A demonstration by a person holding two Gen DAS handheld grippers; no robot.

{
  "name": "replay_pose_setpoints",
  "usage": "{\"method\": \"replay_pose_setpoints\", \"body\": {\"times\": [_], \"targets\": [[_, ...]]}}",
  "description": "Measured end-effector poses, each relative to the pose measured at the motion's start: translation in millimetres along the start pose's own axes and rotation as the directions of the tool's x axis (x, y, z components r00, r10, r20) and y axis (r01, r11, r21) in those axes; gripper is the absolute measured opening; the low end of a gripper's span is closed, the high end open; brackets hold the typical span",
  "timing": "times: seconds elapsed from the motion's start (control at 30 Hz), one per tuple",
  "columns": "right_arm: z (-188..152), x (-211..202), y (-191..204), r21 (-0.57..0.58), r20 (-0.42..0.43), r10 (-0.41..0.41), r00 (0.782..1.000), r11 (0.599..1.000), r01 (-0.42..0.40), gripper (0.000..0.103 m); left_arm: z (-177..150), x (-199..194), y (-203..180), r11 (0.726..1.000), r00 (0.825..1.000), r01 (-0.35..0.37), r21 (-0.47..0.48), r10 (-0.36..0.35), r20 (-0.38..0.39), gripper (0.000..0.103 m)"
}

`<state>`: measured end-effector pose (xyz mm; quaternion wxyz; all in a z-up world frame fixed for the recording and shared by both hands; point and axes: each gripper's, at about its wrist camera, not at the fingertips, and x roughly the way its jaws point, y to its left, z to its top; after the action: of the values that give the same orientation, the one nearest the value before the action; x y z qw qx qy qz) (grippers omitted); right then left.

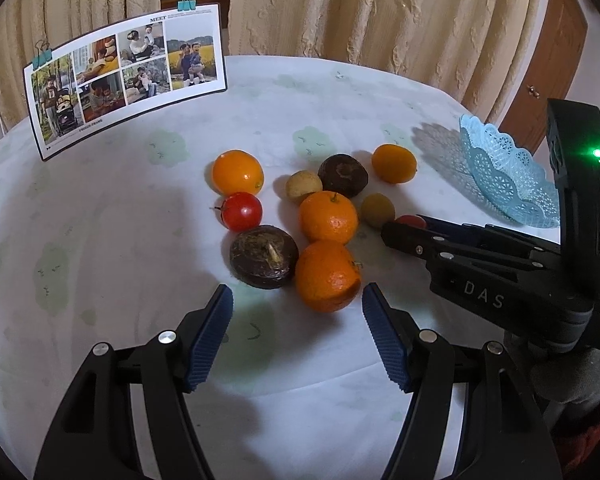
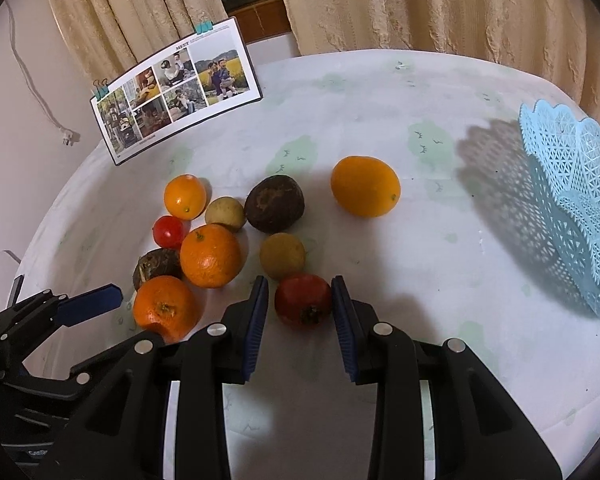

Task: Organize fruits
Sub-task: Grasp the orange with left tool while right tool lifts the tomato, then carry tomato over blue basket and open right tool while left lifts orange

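We hold our right gripper [image 2: 300, 312] over the white tablecloth [image 2: 380, 120], its blue pads closed against the two sides of a red tomato [image 2: 303, 304], at the near edge of the fruit pile. Our left gripper [image 1: 296, 332] stands apart and empty, its pads just short of the nearest orange [image 1: 327, 275], which lies at the pile's near side, touching a dark brown fruit [image 1: 263, 257]. Behind these sit another orange [image 1: 328, 217], a second tomato [image 1: 242, 211], two small tan fruits and a second dark one. One yellow-orange fruit [image 2: 365, 186] lies apart, toward the blue lace basket [image 2: 572, 208], which stands empty, away from the pile.
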<state>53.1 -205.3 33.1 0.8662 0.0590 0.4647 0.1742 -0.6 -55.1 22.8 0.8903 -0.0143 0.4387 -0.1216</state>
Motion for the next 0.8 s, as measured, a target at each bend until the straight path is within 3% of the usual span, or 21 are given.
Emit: {"method": "replay_pose_setpoints", "body": {"times": [0.07, 0.4, 0.47, 0.53, 0.8], "targets": [[-0.6, -2.2, -1.2, 0.007, 0.005, 0.011, 1.000, 1.000, -0.011, 0.028, 0.5, 1.4, -1.6, 1.000, 1.000, 0.010, -0.002, -0.010, -0.006, 0.067], [-6.8, -21.5, -10.7, 0.046, 0.055, 0.036, 0.998, 0.998, -0.039, 0.028, 6.2, 11.7, -13.0, 1.000, 1.000, 0.007, -0.013, -0.008, -0.016, 0.058], [-7.4, -24.7, -11.1, 0.045, 0.066, 0.036, 0.997, 0.998, -0.039, 0.028, 7.5, 14.7, -15.2, 1.000, 1.000, 0.004, -0.013, -0.004, -0.016, 0.052], [-7.7, -28.8, -11.7, 0.043, 0.080, 0.038, 0.996, 0.998, -0.041, 0.028, 8.4, 20.4, -15.0, 1.000, 1.000, 0.003, -0.024, -0.004, -0.031, 0.037], [-7.1, -50.1, -19.8, 0.062, 0.160, 0.039, 0.986, 0.997, -0.049, 0.028, 6.5, 18.6, -16.0, 1.000, 1.000, 0.003, -0.028, -0.003, -0.029, 0.035]]}}
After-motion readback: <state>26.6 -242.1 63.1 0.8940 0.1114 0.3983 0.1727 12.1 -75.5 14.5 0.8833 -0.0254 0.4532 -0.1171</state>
